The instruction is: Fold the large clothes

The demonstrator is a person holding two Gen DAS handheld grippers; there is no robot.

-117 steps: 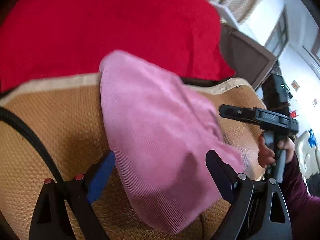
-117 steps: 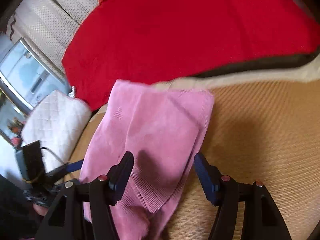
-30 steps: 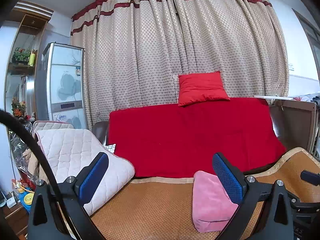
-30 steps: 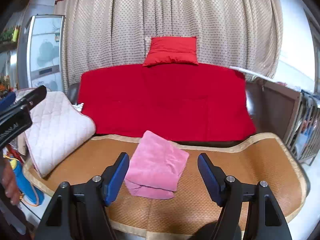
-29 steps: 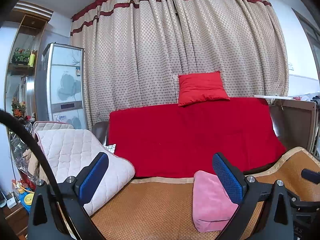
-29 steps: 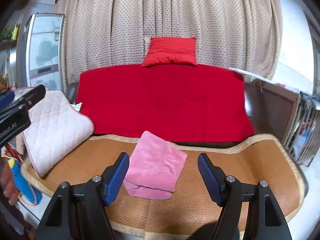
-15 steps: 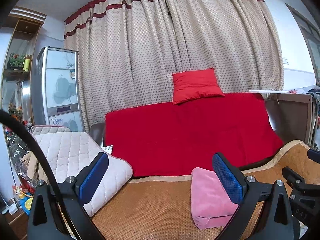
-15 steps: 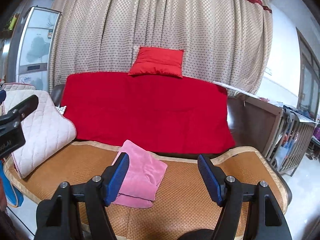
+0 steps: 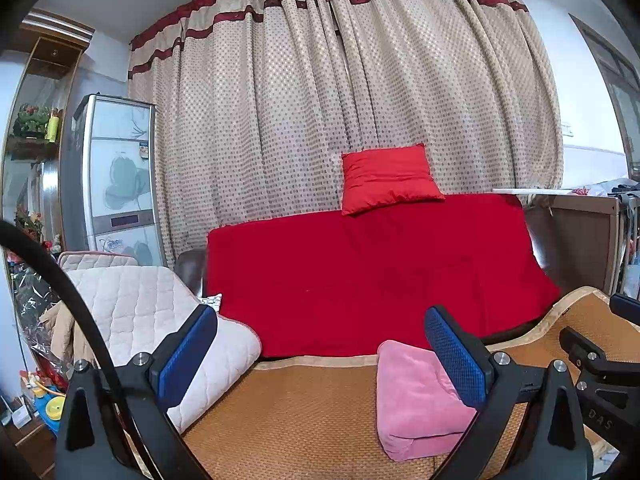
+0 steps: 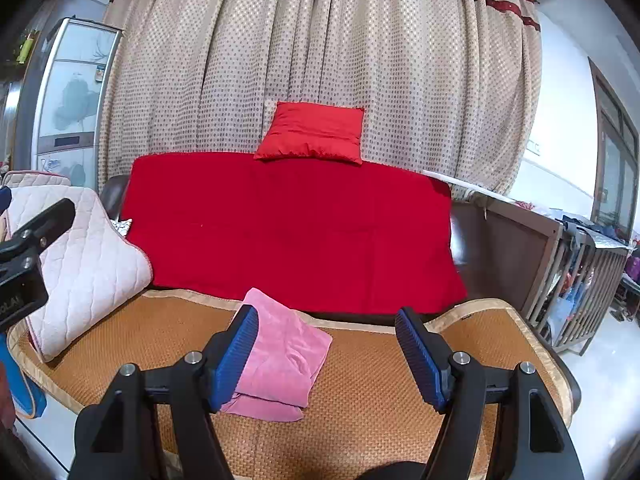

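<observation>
On the woven mat [image 10: 380,392] that covers the near seat lies one pink garment [image 10: 280,356], folded into a thick, compact bundle with its layers stacked and one lower edge peeping out on the near side; it sits toward the far edge of the mat, just short of the red throw [image 10: 288,232] draped over the sofa back, and nothing touches it. I judge it was set there because the mat gives a flat, bare surface for folding, and the folding looks done. Both tools are drawn back and held above the near edge of the mat, well apart from the bundle, which suggests the person is looking the result over. The left gripper [image 9: 320,356] has its two blue pads spread wide with nothing between them; the garment shows behind its right finger only. The right gripper [image 10: 326,356] is likewise wide open and empty, the garment partly hidden behind its left finger. Counting: one pink garment, two grippers, one red cushion [image 10: 312,134] perched on top of the sofa back, one red throw, one mat, and a quilted cream pad [image 10: 80,264] lying over the left arm of the seat. Behind all this hangs a dotted curtain [image 10: 320,52].
</observation>
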